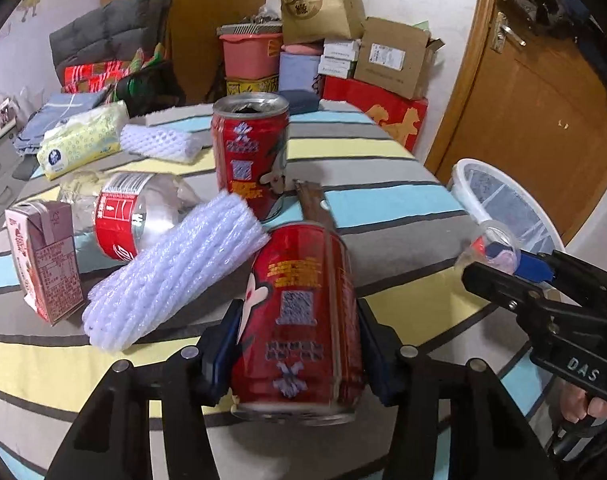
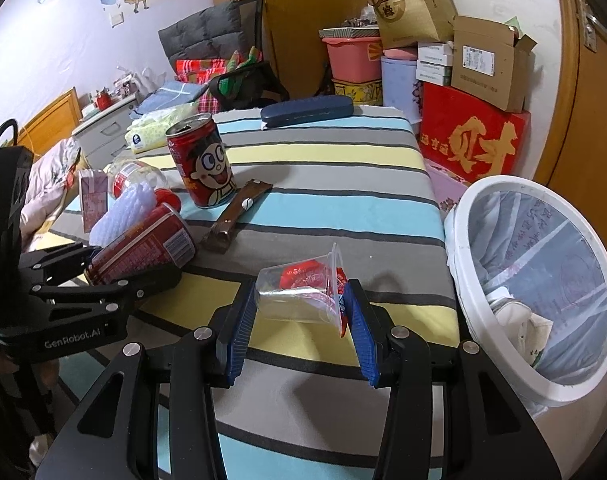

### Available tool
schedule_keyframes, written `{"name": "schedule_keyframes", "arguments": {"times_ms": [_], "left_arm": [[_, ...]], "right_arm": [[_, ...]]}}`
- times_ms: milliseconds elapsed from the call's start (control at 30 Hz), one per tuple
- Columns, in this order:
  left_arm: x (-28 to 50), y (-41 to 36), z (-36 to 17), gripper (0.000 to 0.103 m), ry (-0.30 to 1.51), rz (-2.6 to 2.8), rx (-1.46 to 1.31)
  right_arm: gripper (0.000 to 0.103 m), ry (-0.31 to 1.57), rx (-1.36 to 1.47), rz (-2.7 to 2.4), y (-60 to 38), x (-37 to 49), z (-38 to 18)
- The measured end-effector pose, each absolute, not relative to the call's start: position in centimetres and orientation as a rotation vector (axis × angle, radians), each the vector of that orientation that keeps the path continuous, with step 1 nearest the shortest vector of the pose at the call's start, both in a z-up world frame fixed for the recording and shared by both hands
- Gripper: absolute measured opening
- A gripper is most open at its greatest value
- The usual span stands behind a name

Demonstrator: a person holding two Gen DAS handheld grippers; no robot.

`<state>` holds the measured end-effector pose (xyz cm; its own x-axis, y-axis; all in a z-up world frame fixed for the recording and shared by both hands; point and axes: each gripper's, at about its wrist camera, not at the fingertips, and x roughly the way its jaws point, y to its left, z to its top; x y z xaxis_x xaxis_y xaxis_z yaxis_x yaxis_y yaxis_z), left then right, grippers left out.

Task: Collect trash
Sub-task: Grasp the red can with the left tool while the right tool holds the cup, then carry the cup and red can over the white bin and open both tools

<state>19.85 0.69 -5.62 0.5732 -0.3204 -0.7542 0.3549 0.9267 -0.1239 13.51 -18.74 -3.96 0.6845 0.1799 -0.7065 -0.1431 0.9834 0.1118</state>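
Observation:
My left gripper (image 1: 299,344) is shut on a red drink can (image 1: 299,320), held tilted above the striped table; it also shows in the right wrist view (image 2: 143,246). My right gripper (image 2: 299,312) is shut on a clear plastic cup (image 2: 299,296) with a red wrapper inside, held near the table's right edge; the cup also shows in the left wrist view (image 1: 493,248). A white bin (image 2: 535,280) with a clear liner stands to the right of the table (image 1: 503,196).
On the striped table (image 2: 343,200): an upright red can (image 1: 249,160), white foam netting (image 1: 171,276), a crushed plastic bottle (image 1: 131,220), a pink carton (image 1: 43,264), a brown wrapper (image 2: 235,216), a tissue pack (image 1: 79,140), a blue case (image 2: 307,110). Boxes are stacked behind.

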Motion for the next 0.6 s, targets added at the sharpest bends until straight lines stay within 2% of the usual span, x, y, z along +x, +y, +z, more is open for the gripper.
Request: {"name": "schedule_keyframes", "arguments": {"times_ms": [600], "left_arm": [[16.4, -4.4, -1.0, 0.052, 0.768, -0.461, 0.075]], "right_arm": [[0.046, 0.711, 0.093, 0.12, -22.8, 11.8, -1.7]]}}
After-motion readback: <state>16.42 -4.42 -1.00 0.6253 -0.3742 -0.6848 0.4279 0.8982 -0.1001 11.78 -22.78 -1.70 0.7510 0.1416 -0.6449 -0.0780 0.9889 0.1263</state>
